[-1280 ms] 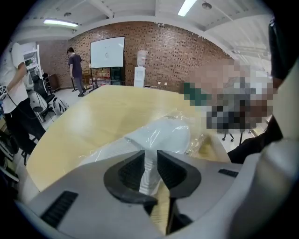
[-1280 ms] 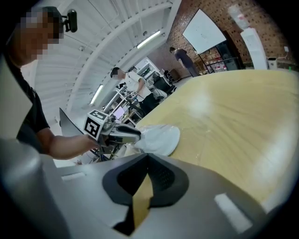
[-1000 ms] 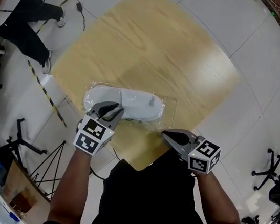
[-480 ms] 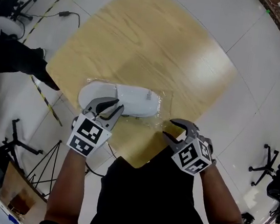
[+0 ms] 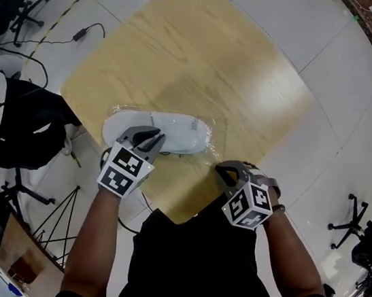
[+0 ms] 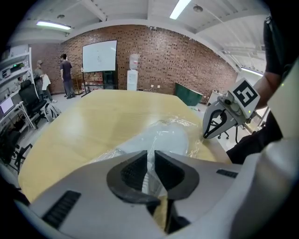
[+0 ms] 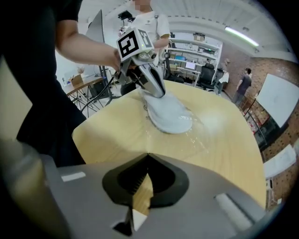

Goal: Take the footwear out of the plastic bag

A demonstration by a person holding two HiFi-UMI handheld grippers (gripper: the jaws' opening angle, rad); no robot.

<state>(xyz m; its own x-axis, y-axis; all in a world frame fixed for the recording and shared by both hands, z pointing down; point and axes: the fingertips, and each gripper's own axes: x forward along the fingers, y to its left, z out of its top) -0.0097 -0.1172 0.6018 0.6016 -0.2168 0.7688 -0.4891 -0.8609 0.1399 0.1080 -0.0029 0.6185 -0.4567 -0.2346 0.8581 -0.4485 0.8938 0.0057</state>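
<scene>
L gripper [image 5: 152, 137] clenched on plastic bag [image 5: 215, 141] film — white slipper [image 5: 175, 128] still inside, just ahead of its tips on wooden table [image 5: 206, 51]. R gripper [image 5: 224, 173] just snapped closed, tips meeting, nothing between — beside bag's near corner.

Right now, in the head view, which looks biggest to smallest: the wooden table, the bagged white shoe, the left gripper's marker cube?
1. wooden table, largest by far.
2. white shoe in its plastic bag.
3. marker cube on the left gripper, smallest though nearest the camera.
</scene>
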